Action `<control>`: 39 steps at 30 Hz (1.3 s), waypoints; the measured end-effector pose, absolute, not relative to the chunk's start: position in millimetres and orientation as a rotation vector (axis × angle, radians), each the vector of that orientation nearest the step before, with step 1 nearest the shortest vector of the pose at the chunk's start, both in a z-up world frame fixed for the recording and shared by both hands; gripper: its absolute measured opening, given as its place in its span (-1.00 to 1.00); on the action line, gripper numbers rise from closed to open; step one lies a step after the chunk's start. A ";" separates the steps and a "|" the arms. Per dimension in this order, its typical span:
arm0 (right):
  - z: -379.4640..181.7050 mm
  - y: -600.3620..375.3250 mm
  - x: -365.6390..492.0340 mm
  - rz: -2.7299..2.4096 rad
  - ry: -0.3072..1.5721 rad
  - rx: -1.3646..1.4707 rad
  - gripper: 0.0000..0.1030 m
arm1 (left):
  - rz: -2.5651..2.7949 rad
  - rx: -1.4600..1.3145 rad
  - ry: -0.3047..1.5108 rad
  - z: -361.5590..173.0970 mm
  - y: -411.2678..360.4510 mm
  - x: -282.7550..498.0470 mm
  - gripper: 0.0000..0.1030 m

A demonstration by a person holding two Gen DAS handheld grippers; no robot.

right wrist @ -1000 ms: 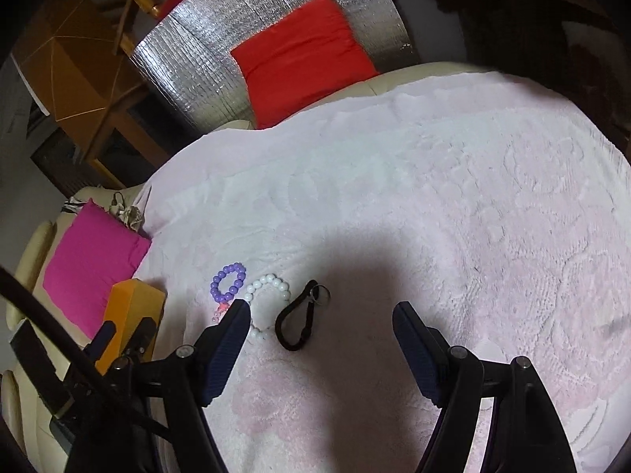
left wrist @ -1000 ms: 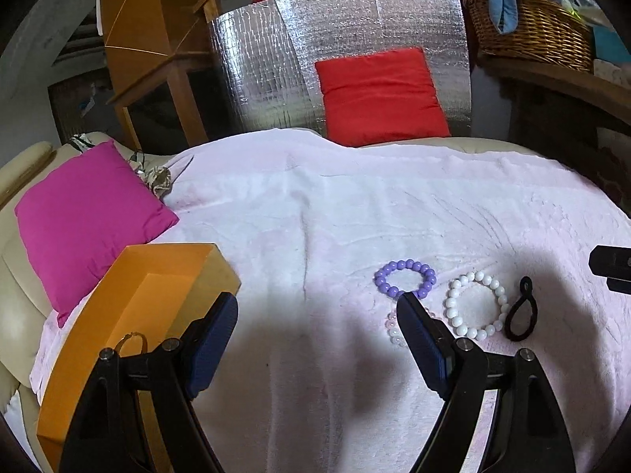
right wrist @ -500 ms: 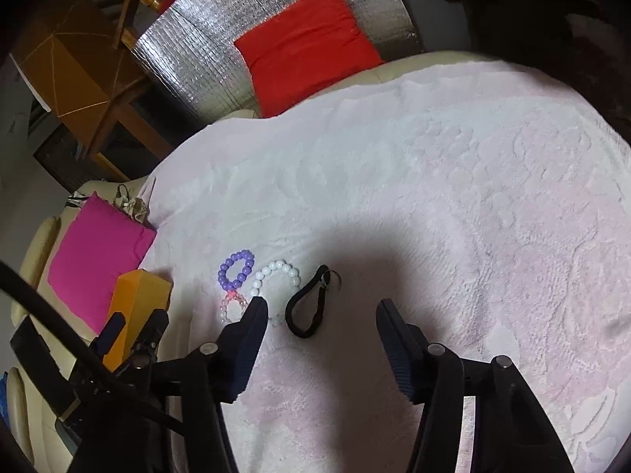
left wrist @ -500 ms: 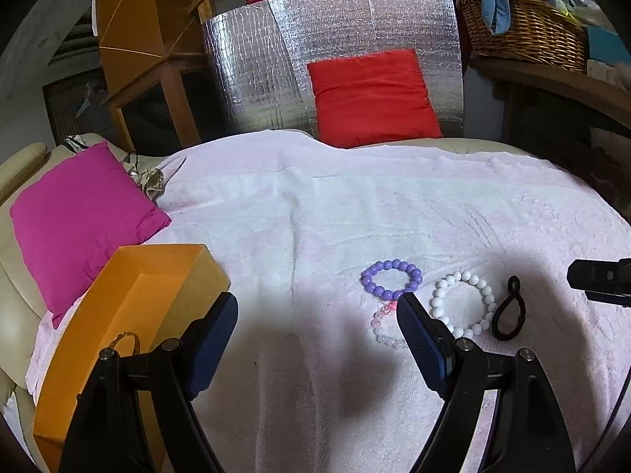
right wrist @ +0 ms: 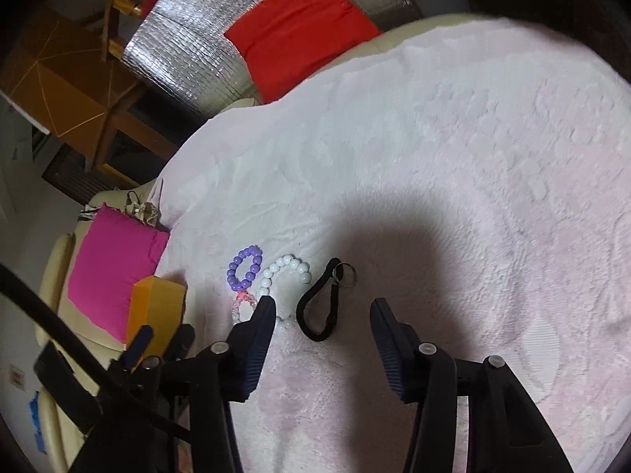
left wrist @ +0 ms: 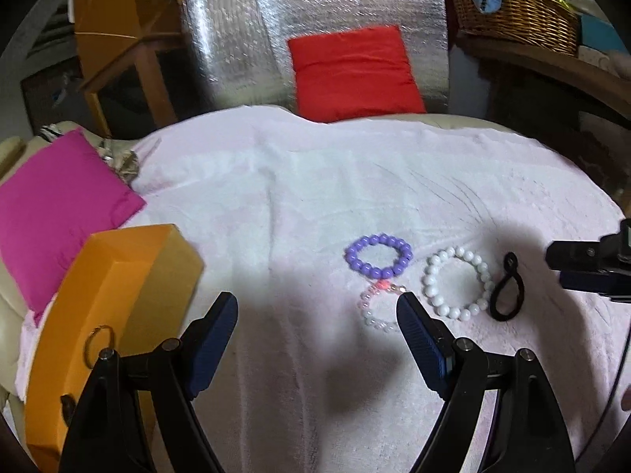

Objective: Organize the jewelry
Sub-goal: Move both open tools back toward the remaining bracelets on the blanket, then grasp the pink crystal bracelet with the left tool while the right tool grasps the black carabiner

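I take the pale pink towel (left wrist: 315, 181) as landmark; it covers a cream couch (right wrist: 59, 268). Behind it, a silver foil panel (left wrist: 244, 39) backs a red cushion (left wrist: 355, 71). Left of the towel lies a magenta cushion (left wrist: 59, 205). Beyond the left corner, wooden furniture (left wrist: 110, 12). Far right, a wicker basket (left wrist: 512, 8) on a dark shelf. Light dim.

We see wide bare pink blanket (right wrist: 453, 165) to the right of the black loop (right wrist: 319, 307), open for any approach. Left of the loop, the white bracelet (right wrist: 286, 272), purple bracelet (right wrist: 244, 270) and a pale bracelet (left wrist: 374, 311) crowd together. The orange box (left wrist: 118, 295) and magenta cushion (left wrist: 59, 209) block the left edge; the red cushion (left wrist: 355, 71) closes the far side.
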State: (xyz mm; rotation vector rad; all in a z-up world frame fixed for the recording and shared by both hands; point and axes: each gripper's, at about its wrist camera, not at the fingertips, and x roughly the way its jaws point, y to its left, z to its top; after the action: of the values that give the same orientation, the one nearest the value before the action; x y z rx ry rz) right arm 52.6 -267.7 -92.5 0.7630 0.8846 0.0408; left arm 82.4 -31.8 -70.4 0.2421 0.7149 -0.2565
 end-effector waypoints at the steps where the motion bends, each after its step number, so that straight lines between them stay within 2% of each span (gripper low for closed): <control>1: -94.0 -267.7 54.1 0.045 0.890 0.774 0.04 | -0.272 0.238 0.723 -71.7 -31.9 83.0 0.61; 11: -117.5 -257.4 86.6 -0.016 0.946 0.799 0.04 | -0.426 0.115 0.843 -87.0 -21.2 98.5 0.61; 17: -122.8 -259.0 94.8 -0.046 0.923 0.817 -0.14 | -0.494 0.069 0.858 -95.8 -24.5 107.5 0.59; 18: -123.2 -259.4 95.2 -0.047 0.921 0.816 -0.20 | -0.509 0.068 0.861 -97.2 -25.2 109.5 0.50; 20: -124.3 -260.5 97.1 -0.053 0.918 0.804 -0.45 | -0.542 0.071 0.879 -103.4 -32.3 114.0 0.30; 22: -124.9 -263.2 97.2 -0.056 0.911 0.806 -0.57 | -0.551 0.080 0.896 -108.1 -36.6 119.6 0.05; 25: -123.5 -265.9 96.4 -0.063 0.896 0.795 -0.70 | -0.563 0.074 0.912 -116.6 -43.3 126.0 -0.03; 29: -119.1 -266.2 93.0 -0.048 0.887 0.787 -0.70 | -0.589 0.072 0.909 -117.8 -48.1 125.8 -0.24; 33: -114.2 -267.1 88.7 -0.031 0.871 0.785 -0.70 | -0.593 0.083 0.909 -118.5 -50.9 123.8 -0.67; 39: -109.8 -269.5 84.1 -0.027 0.858 0.783 -0.70 | -0.605 0.091 0.913 -117.0 -52.1 117.7 -0.81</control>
State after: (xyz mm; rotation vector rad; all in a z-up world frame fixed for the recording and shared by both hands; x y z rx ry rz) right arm 84.1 -269.5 -109.8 0.7834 0.8577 -0.0271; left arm 117.7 -52.1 -117.0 0.0906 0.9126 -0.6046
